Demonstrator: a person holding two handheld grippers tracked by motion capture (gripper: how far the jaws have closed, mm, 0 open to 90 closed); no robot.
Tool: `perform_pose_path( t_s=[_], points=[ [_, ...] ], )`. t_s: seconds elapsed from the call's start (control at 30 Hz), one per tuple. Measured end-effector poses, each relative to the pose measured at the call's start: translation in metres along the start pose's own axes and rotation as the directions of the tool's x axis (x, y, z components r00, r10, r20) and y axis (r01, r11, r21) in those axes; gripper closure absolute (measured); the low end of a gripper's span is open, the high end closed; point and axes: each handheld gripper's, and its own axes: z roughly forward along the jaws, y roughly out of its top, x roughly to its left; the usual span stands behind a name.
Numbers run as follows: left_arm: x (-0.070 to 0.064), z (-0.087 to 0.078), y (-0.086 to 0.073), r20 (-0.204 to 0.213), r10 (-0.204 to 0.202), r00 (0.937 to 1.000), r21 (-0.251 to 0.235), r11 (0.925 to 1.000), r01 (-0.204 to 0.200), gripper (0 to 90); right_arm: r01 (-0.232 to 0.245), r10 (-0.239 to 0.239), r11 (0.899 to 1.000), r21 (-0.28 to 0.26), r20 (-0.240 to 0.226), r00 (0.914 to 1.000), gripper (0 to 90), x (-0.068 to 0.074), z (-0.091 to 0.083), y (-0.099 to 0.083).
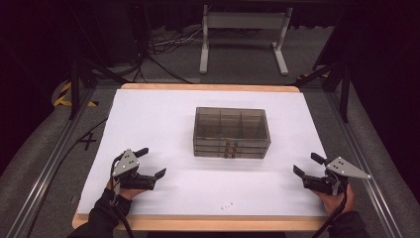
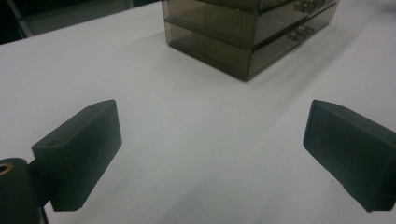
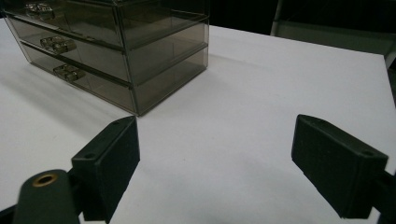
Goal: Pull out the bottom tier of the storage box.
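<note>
A smoky transparent drawer box (image 1: 231,132) stands in the middle of the white table (image 1: 163,119), its small metal handles (image 1: 229,149) facing the person. Its drawers look closed. My left gripper (image 1: 151,163) rests low at the front left, open, with nothing between its jaws; the box (image 2: 247,32) lies ahead and to the right of it. My right gripper (image 1: 308,164) sits at the front right, also open and empty, with the box (image 3: 116,46) ahead to its left. Both grippers are well apart from the box.
The table has a wooden rim (image 1: 208,222) along the front. A white metal stand (image 1: 242,37) and cables (image 1: 168,47) lie on the floor behind the table. Rails (image 1: 44,168) run along both sides.
</note>
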Motion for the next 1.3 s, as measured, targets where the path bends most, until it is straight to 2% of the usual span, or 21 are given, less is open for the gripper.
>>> perform_pose_path(
  t_s=[0.17,0.23,0.33,0.4,0.43,0.47,0.53,0.6,0.63,0.7,0.77,0.8,0.83,0.97,1.03,1.1,1.13,1.17,1.23,1.27,1.3],
  points=[
    [-0.001,0.003,0.002,0.013,0.031,0.9994,0.04,0.9987,-0.031,3.4,0.013,-0.013,1.0,0.018,-0.018,0.9997,19.0,0.002,0.001,0.001],
    [-0.002,0.006,0.003,0.015,0.016,0.9998,0.062,0.9979,-0.017,1.8,0.028,-0.028,0.999,0.02,-0.027,0.9992,19.9,0.004,0.002,0.001],
    [-0.001,0.005,0.004,0.033,0.019,0.9993,0.068,0.9974,-0.022,2.2,0.03,-0.029,0.999,0.027,-0.019,0.9994,19.8,0.004,0.002,0.001],
    [0.001,0.004,0.011,0.02,0.001,0.9998,0.093,0.9957,-0.003,4.0,-0.004,0.004,1.0,-0.003,-0.029,0.9996,23.1,0.001,0.0,0.002],
    [0.001,0.003,0.015,0.0,-0.004,1.0,0.105,0.9945,0.004,7.2,-0.043,0.042,0.999,-0.017,-0.047,0.998,24.4,-0.002,-0.001,0.003],
    [0.001,0.003,0.015,0.0,-0.004,1.0,0.105,0.9945,0.004,11.8,-0.043,0.042,0.999,-0.017,-0.047,0.998,24.4,-0.002,-0.001,0.003],
    [0.003,0.003,0.028,-0.01,-0.006,0.9999,0.065,0.9979,0.007,12.0,-0.112,0.108,0.992,-0.054,-0.066,0.9919,24.3,-0.005,-0.002,0.005],
    [0.006,0.007,0.039,0.038,-0.05,0.998,0.041,0.998,0.048,13.6,-0.1,0.096,0.993,-0.056,-0.069,0.9929,27.1,-0.002,-0.002,0.01],
    [0.007,0.009,0.045,0.041,-0.048,0.998,0.038,0.9982,0.047,13.7,-0.083,0.08,0.995,-0.051,-0.06,0.995,27.8,0.002,-0.001,0.013],
    [0.007,0.013,0.054,0.074,-0.036,0.9966,0.027,0.9991,0.034,19.9,-0.049,0.047,0.998,-0.03,-0.061,0.997,31.8,0.008,0.003,0.019],
    [0.007,0.017,0.066,0.112,-0.051,0.9924,-0.004,0.9986,0.052,25.2,0.015,-0.015,1.0,-0.006,-0.066,0.9977,34.9,0.017,0.009,0.023],
    [0.008,0.018,0.071,0.141,-0.034,0.9894,-0.011,0.9993,0.036,26.5,0.047,-0.047,0.999,0.009,-0.07,0.9965,35.6,0.023,0.012,0.026],
    [0.007,0.019,0.075,0.144,-0.029,0.9892,-0.015,0.9994,0.031,31.9,0.072,-0.071,0.997,0.016,-0.073,0.9948,35.9,0.028,0.014,0.028],
    [0.005,0.025,0.089,0.153,0.017,0.9882,-0.007,0.9998,-0.016,36.0,0.155,-0.154,0.988,0.012,-0.082,0.9847,37.0,0.047,0.024,0.034],
    [0.004,0.03,0.095,0.15,0.031,0.9881,-0.002,0.9995,-0.031,36.8,0.203,-0.202,0.979,0.006,-0.096,0.9747,38.8,0.057,0.03,0.037],
    [0.003,0.034,0.098,0.142,0.045,0.9889,0.009,0.9989,-0.047,37.4,0.22,-0.218,0.976,0.007,-0.093,0.9715,39.6,0.062,0.033,0.038],
    [0.002,0.038,0.102,0.127,0.063,0.9899,0.017,0.9977,-0.066,39.4,0.255,-0.253,0.967,0.008,-0.099,0.9624,41.9,0.073,0.041,0.04],
    [0.002,0.041,0.105,0.147,0.067,0.9869,0.013,0.9975,-0.07,39.4,0.255,-0.253,0.967,0.008,-0.099,0.9624,41.9,0.073,0.041,0.04],
    [-0.001,0.045,0.111,0.111,0.104,0.9883,0.012,0.9943,-0.106,50.3,0.267,-0.264,0.964,0.009,-0.111,0.9581,46.2,0.08,0.046,0.041],
    [-0.001,0.048,0.115,0.121,0.122,0.9851,0.014,0.9921,-0.125,55.1,0.274,-0.271,0.962,0.012,-0.112,0.956,48.2,0.083,0.048,0.042],
    [-0.001,0.049,0.117,0.127,0.121,0.9845,0.009,0.9924,-0.123,59.6,0.287,-0.284,0.958,0.018,-0.114,0.9522,52.7,0.086,0.051,0.043]
  ],
)
